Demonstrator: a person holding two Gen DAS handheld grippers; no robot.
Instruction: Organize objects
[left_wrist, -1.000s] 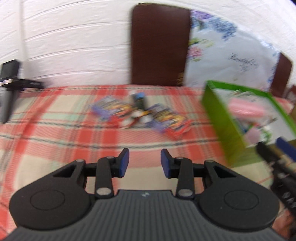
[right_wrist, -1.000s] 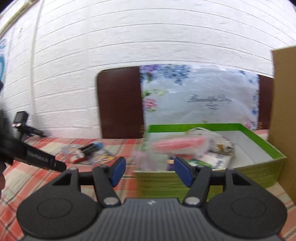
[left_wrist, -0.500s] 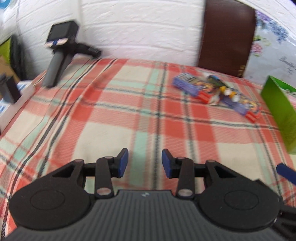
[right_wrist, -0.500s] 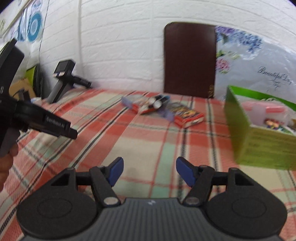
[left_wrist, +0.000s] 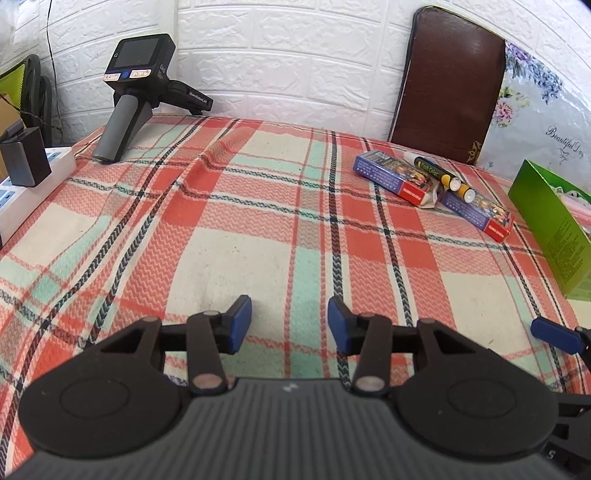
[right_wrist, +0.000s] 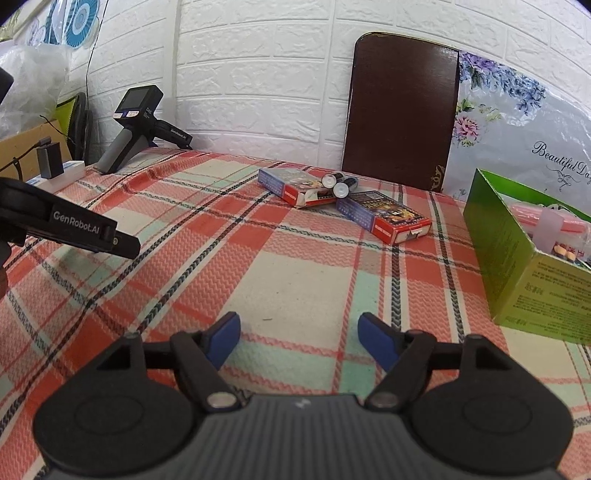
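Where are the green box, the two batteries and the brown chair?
green box (right_wrist: 495, 236): right wrist view, its near side wall.
batteries (right_wrist: 340, 189): right wrist view, round end of the nearer one.
chair (left_wrist: 448, 85): left wrist view, middle of its backrest.

— What am I working over here?

— A woven plaid tablecloth (left_wrist: 258, 229), coarse and matt, with a zigzag weave. My left gripper (left_wrist: 290, 325) is matt black plastic, its pads smooth blue.

— And the things ahead?

— Two printed card boxes (right_wrist: 384, 216), slightly glossy, and batteries (right_wrist: 338, 184) with shiny metal ends. The green box (right_wrist: 517, 266) is smooth card. The chair back (right_wrist: 402, 110) looks like glossy brown leatherette; the wall (right_wrist: 258, 74) is embossed white brick.
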